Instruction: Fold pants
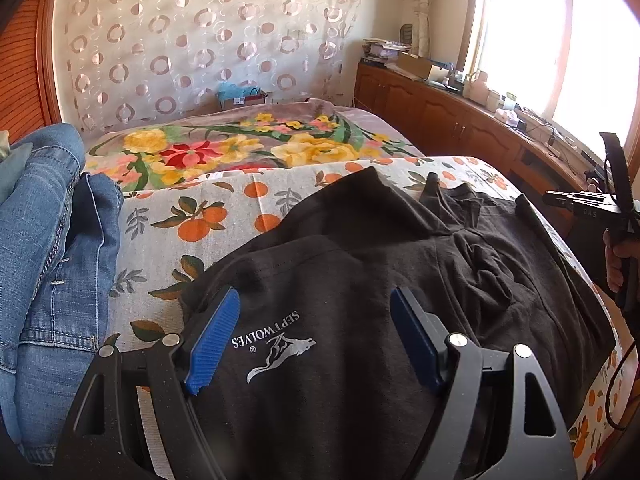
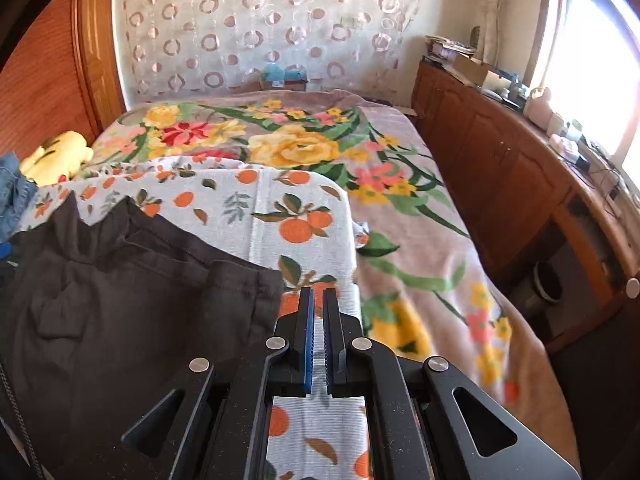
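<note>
Here the left gripper (image 1: 314, 336) hangs over the dark grey cotton pants (image 1: 360, 264), its two blue ribbed pads (image 1: 214, 340) standing wide apart with only the white wolf logo (image 1: 276, 350) and its lettering showing between them; nothing is pinched. The pants lie spread directly below and ahead of it on the pale cloth printed with oranges and leaves (image 1: 224, 216), rumpled toward the far right, where folds bunch up near the waistband. Just to the left of this gripper sits a heap of blue denim jeans (image 1: 52, 248). Off to its right, at the frame's edge, a hand (image 1: 618, 258) grips the black handle of the other tool.

The right gripper (image 2: 318, 300) has its pads drawn together to a thin slit and holds nothing; it sits over the orange-print cloth (image 2: 304, 216), just beside the right-hand edge of the dark pants (image 2: 120, 300), which lie to its left without touching it. Beyond and to the right of it spreads a mauve blanket with large yellow and red flowers (image 2: 400, 184). Further right runs a brown wooden cabinet (image 2: 512, 184) cluttered along its top beneath a bright window (image 2: 592, 60), and straight ahead hangs a sheer curtain patterned with rings (image 2: 260, 28)
</note>
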